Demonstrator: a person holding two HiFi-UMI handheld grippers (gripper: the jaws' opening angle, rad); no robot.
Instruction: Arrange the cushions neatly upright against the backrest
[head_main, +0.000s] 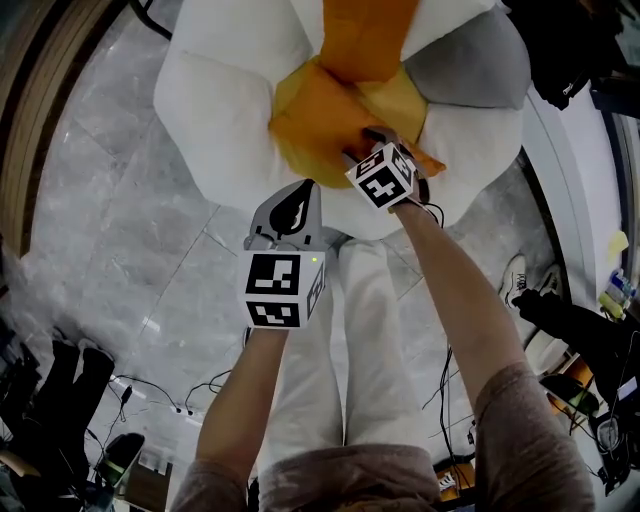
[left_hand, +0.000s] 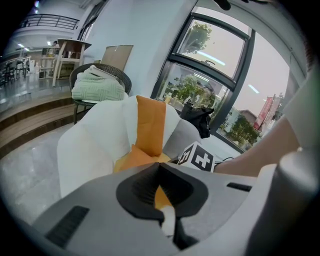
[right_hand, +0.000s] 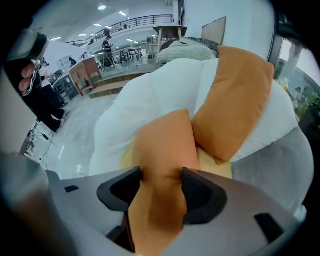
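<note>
On the armchair, right gripper straddles orange cushion.

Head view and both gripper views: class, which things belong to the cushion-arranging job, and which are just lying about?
Job:
- upright orange cushion
- lower orange cushion, between the jaws of the right gripper
- white armchair
- left gripper

Lying about:
- green blanket on the wicker chair
- black bag
- floor cables
- white shoe

one orange cushion stands upright against the white backrest; a second orange cushion lies slumped just before it.
</note>
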